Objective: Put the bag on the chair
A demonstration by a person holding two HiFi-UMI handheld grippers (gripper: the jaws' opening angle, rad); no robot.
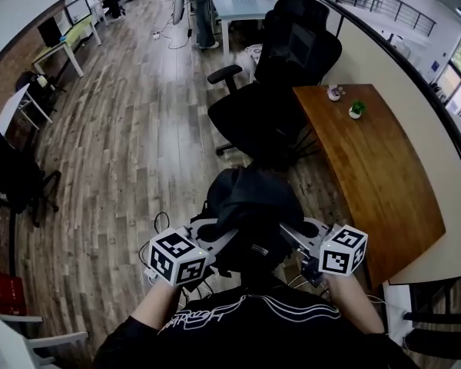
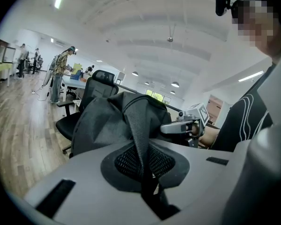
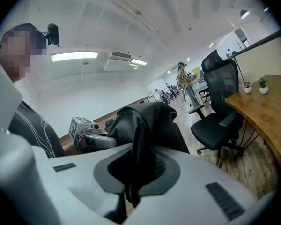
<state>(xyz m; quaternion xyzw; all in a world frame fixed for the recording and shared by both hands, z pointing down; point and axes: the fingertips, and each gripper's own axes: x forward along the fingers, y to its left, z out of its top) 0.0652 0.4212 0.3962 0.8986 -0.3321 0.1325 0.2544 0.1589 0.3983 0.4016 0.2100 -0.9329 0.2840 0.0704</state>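
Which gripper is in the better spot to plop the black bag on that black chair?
Neither, I think. The left gripper and right gripper are each shut on a strap of the bag hanging between them, and the chair stands straight ahead. Both should likely carry it forward together.

Matt woven cloth bag [image 1: 253, 198], smooth wooden desk [image 1: 376, 167], wood-grain floor [image 1: 138, 129]

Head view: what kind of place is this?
Likely an open office: a swivel chair by a wooden desk, and farther back a table and a standing person.
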